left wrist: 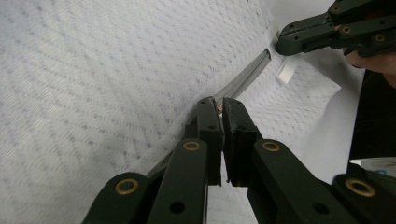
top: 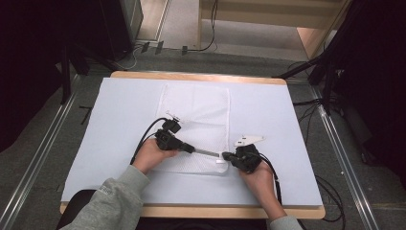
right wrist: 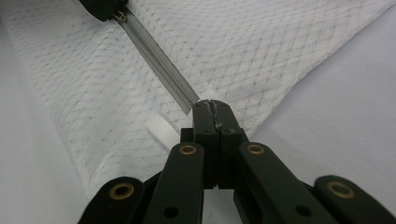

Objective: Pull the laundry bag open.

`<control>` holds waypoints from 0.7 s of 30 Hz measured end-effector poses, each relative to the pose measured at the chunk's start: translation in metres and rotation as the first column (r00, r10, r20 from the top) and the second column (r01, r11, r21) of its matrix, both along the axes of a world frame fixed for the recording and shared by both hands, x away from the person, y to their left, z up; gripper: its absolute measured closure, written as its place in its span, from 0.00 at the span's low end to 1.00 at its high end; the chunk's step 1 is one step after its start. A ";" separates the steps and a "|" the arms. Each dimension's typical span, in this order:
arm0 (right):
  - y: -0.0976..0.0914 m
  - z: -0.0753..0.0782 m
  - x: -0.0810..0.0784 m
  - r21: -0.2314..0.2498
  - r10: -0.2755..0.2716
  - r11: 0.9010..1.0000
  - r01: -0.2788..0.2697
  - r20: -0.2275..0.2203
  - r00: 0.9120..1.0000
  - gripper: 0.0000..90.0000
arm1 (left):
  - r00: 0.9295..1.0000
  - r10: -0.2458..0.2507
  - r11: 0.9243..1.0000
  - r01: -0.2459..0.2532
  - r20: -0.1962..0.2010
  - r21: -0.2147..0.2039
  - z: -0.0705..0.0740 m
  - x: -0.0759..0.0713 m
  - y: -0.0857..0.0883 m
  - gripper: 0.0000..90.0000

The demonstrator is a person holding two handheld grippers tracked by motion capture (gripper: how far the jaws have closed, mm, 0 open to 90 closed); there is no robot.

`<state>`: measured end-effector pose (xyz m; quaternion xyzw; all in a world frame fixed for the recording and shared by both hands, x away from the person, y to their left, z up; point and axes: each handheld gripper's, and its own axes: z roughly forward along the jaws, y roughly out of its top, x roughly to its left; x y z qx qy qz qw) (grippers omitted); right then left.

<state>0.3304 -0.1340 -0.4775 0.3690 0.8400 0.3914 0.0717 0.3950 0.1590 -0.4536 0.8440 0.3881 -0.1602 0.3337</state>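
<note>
On our left, the left tongs are clenched on the zipper slider of a white mesh bag that lies flat on the tabletop. In the left gripper view the jaws stand almost together, with a glint of the small metal slider pinched at their tips. The grey zipper runs from those tips toward the right tongs, taut and straight between the two.

We judge the work to be zipping or unzipping the bag, and we cannot tell which from these pictures. The slider sits partway along the near edge of the bag, with a stretch of zipper tape between it and the end held on the right, so the travel seems unfinished.

On our right, the right tongs are clenched on the end of the zipper at the bag's corner; in the right gripper view their jaws meet fully, with fabric nipped between. A small white tag sticks out just beside these tongs, on their left. The rest of the bag spreads away beyond both tongs.
</note>
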 end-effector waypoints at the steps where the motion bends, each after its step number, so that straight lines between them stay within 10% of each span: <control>1: 0.000 0.000 0.000 0.000 0.000 1.000 0.000 0.000 1.000 1.00 | 1.000 0.000 1.000 0.000 0.000 0.000 0.000 0.000 0.000 0.98; 21: -0.001 0.000 0.002 0.005 0.007 1.000 -0.007 -0.013 1.000 1.00 | 1.000 0.015 1.000 -0.015 0.000 -0.011 0.004 -0.003 0.015 0.98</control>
